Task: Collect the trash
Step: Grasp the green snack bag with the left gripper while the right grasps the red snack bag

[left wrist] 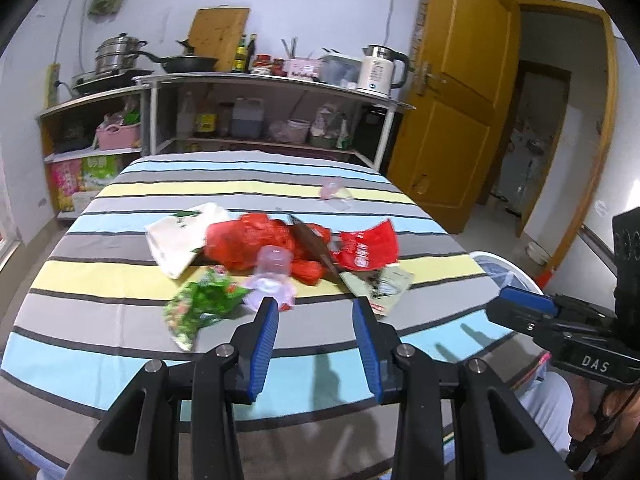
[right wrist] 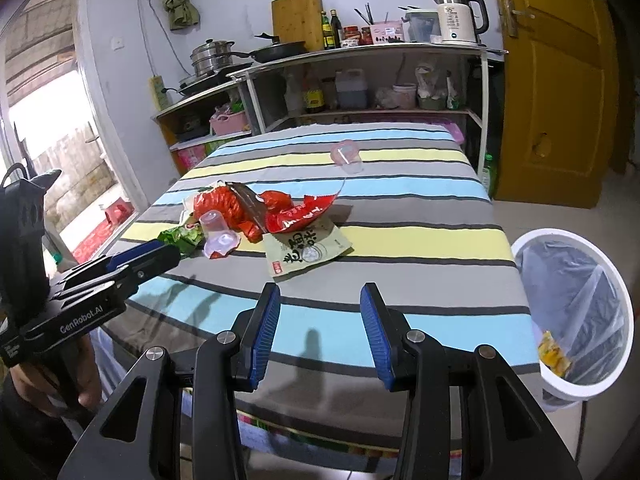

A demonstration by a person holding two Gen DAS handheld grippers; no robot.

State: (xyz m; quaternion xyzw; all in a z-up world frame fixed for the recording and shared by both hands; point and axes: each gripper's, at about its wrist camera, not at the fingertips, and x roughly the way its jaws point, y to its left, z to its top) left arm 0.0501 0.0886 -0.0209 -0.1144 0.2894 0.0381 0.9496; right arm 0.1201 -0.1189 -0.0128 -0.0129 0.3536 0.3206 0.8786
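Observation:
Trash lies in a heap on the striped table (left wrist: 100, 360): a red plastic bag (left wrist: 248, 240), a clear cup (left wrist: 274, 266), a green wrapper (left wrist: 200, 304), a white packet (left wrist: 182, 236), a red wrapper (left wrist: 368, 248) and a beige packet (left wrist: 380, 284). My left gripper (left wrist: 316, 304) hovers open just in front of the cup and green wrapper, with nothing between its fingers. My right gripper (right wrist: 320, 292) is open and empty too, over the near table edge, short of the beige packet (right wrist: 308, 248). A second clear cup (right wrist: 348, 156) lies farther back.
A white bin (right wrist: 560, 388) lined with a clear bag stands at the table's right side, with a yellow scrap (right wrist: 554, 354) inside. Kitchen shelves (left wrist: 260, 80) with pots and a kettle stand behind the table. A yellow door (left wrist: 460, 80) is open at the right.

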